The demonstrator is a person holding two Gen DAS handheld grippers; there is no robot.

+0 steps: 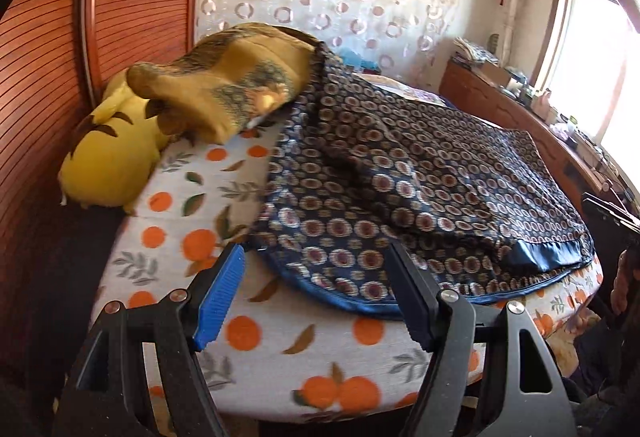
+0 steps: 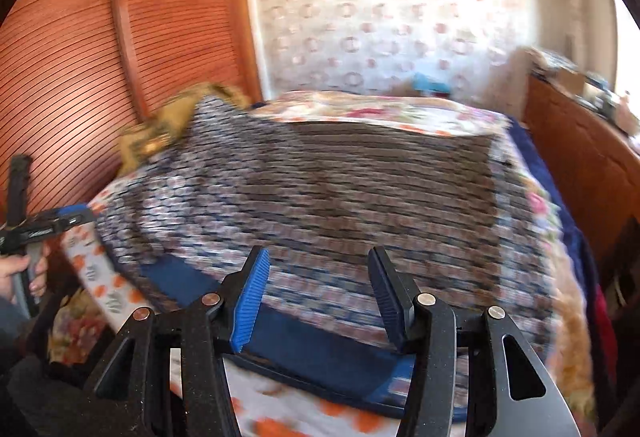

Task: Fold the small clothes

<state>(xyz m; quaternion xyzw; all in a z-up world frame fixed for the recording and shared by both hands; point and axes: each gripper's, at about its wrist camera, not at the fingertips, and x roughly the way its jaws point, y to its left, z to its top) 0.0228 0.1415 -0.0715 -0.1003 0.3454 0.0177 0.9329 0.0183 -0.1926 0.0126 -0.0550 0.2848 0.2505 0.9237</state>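
A dark blue garment (image 1: 400, 177) printed with small rings and edged in blue satin lies spread on the bed, its hem toward me. The right wrist view shows it blurred (image 2: 340, 189), with the plain blue band (image 2: 304, 349) nearest. My left gripper (image 1: 316, 249) hovers open just short of the garment's near left edge, nothing between its fingers. It also shows at the left of the right wrist view as the left gripper (image 2: 60, 219), held by a hand (image 2: 20, 273). My right gripper (image 2: 318, 253) stands open above the blue band, pads not touching cloth.
The bed sheet (image 1: 260, 349) has an orange fruit print. A yellow plush toy (image 1: 108, 157) and a mustard cloth (image 1: 224, 89) lie at the far left against a slatted wooden wall (image 1: 40, 77). A cluttered wooden sideboard (image 1: 500, 105) runs along the right under a window.
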